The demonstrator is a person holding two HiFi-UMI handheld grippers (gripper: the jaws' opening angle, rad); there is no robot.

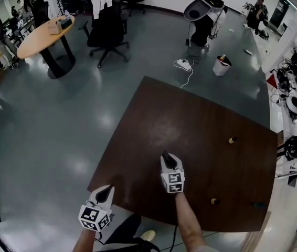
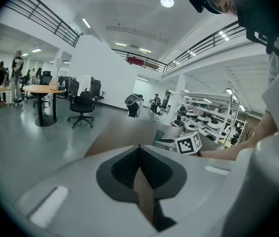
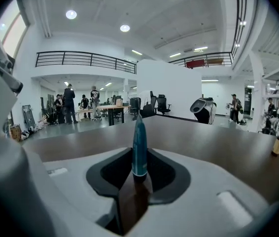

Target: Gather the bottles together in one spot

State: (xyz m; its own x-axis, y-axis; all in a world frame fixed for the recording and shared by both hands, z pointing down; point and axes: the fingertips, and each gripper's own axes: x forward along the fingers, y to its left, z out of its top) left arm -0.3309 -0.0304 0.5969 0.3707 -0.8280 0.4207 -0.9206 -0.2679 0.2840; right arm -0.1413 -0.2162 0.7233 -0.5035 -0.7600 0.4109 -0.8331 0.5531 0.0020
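First, the head view. The right gripper sits over the middle of the dark table, and the left gripper hangs at the table's near left edge. Three bottles stand well apart to the right: a brown bottle farther off, a small near bottle, and a dark bottle by the near right corner, too small to make out. The right gripper's body hides whatever is in its jaws. On the floor beyond are a white bin, an office chair and a round table.

Next, the left gripper view. The jaws are pressed together and empty, with table top beneath. The right gripper's marker cube lies ahead, and an arm is cut off at the right.

Last, the right gripper view. The jaws pinch an upright teal bottle, its base on the table. A distant bottle stands far right.
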